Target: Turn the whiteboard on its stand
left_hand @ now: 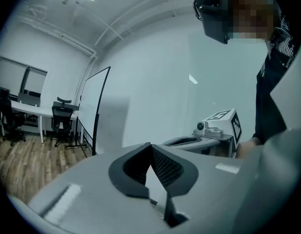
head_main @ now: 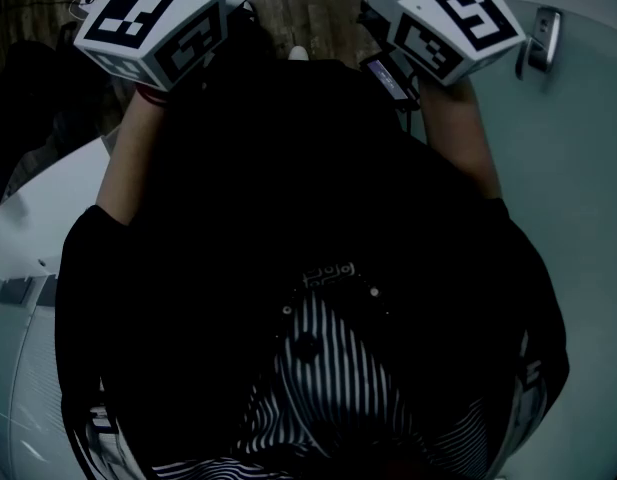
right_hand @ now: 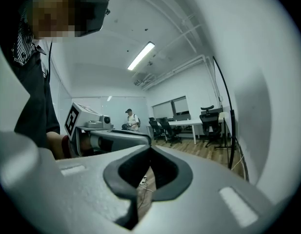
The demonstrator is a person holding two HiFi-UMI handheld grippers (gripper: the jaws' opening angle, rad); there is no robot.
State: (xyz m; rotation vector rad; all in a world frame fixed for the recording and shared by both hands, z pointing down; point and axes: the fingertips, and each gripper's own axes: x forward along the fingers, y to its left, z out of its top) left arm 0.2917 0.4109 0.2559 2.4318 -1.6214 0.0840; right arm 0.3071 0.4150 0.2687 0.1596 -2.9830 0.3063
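Observation:
In the left gripper view a black-framed whiteboard stands upright on the wood floor, well ahead and to the left of my left gripper. Its jaws are shut with nothing between them. In the right gripper view a black frame edge borders a large white panel close on the right. My right gripper is shut and empty, apart from the panel. From the head view only the two marker cubes show, left and right, held up in front of my dark-clothed body.
Desks and black office chairs stand at the back, also seen in the right gripper view. A person stands far off. A pale surface with a metal handle lies at my right in the head view.

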